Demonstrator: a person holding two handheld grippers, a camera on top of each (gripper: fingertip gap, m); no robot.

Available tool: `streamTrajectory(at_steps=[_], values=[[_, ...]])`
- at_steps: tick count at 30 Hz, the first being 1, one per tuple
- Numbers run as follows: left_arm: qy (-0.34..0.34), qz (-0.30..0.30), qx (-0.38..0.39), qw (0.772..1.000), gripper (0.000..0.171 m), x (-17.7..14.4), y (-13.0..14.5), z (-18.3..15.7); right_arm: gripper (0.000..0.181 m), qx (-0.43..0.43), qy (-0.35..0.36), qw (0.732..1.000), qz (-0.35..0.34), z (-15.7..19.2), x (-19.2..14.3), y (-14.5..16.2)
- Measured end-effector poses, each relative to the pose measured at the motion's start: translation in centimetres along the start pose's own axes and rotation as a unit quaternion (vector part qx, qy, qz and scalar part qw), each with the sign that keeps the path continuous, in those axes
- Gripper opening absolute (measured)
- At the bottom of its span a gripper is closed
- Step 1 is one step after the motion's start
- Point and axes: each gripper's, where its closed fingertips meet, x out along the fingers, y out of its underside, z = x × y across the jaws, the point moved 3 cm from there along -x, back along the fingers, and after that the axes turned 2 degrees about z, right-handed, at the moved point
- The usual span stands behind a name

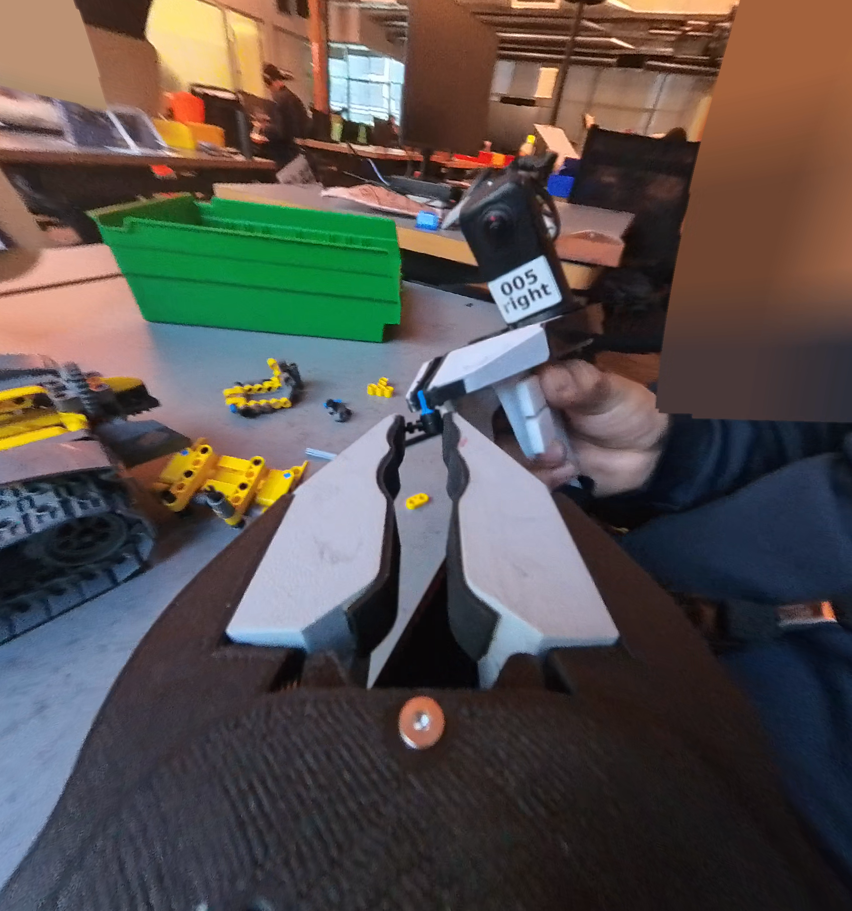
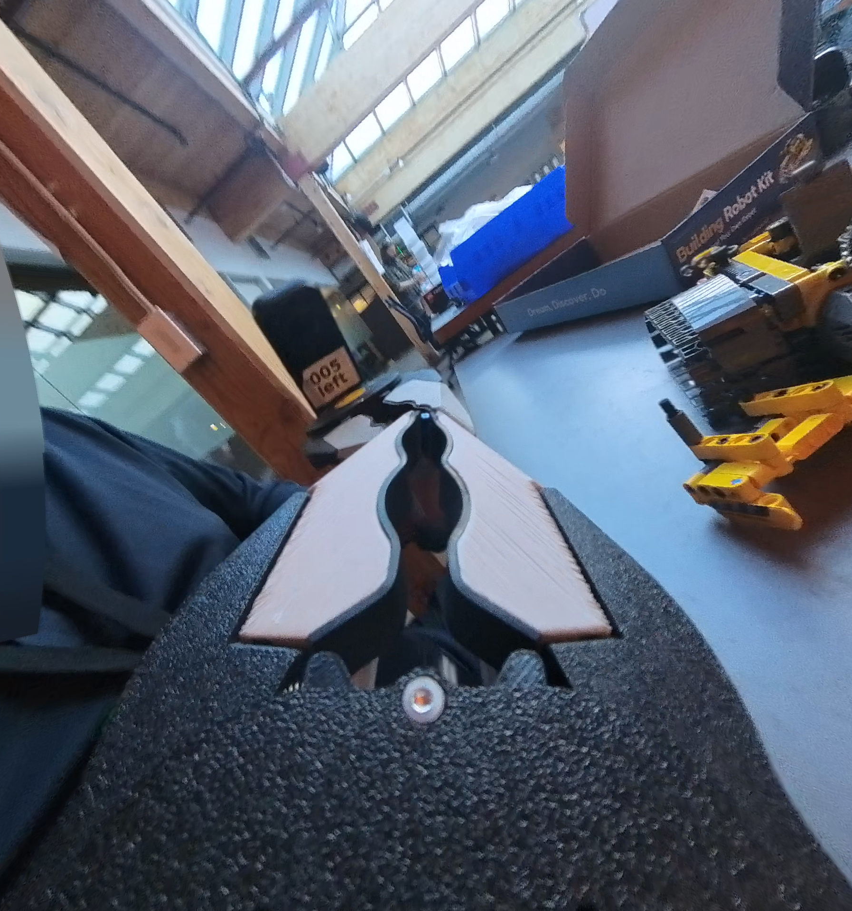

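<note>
In the left wrist view my left gripper (image 1: pixel 421 428) is nearly shut on a small black toy-brick piece with a blue pin (image 1: pixel 425 418), held above the grey table (image 1: pixel 177 641). My right gripper (image 1: pixel 426 400), held by a hand (image 1: pixel 606 424), comes in from the right and pinches the same piece at its blue end. In the right wrist view my right gripper (image 2: pixel 424 418) is shut, with a bit of blue showing at its tips, and the left gripper (image 2: pixel 428 392) meets it head on. A small yellow piece (image 1: pixel 417 501) lies on the table under my left fingers.
A yellow and black tracked toy vehicle (image 1: pixel 44 483) with a loose yellow arm (image 1: pixel 226 478) stands at the left, and also shows in the right wrist view (image 2: pixel 759 315). A green bin (image 1: pixel 256 266) stands behind. Small yellow and black parts (image 1: pixel 263 389) lie between. A dark kit box (image 2: pixel 710 231) stands at the back. Both grippers' tips are close together, under 4 cm apart.
</note>
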Motion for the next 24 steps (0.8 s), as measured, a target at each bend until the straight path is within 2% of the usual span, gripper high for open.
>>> streamTrajectory(at_steps=[3,7,14,17,24], values=[[-0.018,0.004,-0.007,1.0,0.013,0.0,-0.1,0.4,0.0,0.04,-0.008,0.999,-0.018,-0.3,0.2,-0.2],[-0.017,0.006,-0.011,1.0,0.013,0.0,0.1,0.6,0.003,-0.017,0.037,0.999,-0.001,-0.4,0.6,0.1],[-0.006,0.0,-0.023,1.0,0.013,-0.2,0.1,0.4,0.0,-0.044,0.039,0.998,0.008,-0.3,0.7,0.0],[-0.014,-0.021,-0.023,0.999,0.013,-0.5,-0.5,0.7,0.0,-0.01,0.026,0.999,-0.026,-0.2,1.1,-0.5],[-0.027,-0.049,-0.04,0.998,0.013,-0.8,-1.0,1.5,0.0,0.035,0.015,0.998,-0.058,-0.7,1.7,-1.3]])
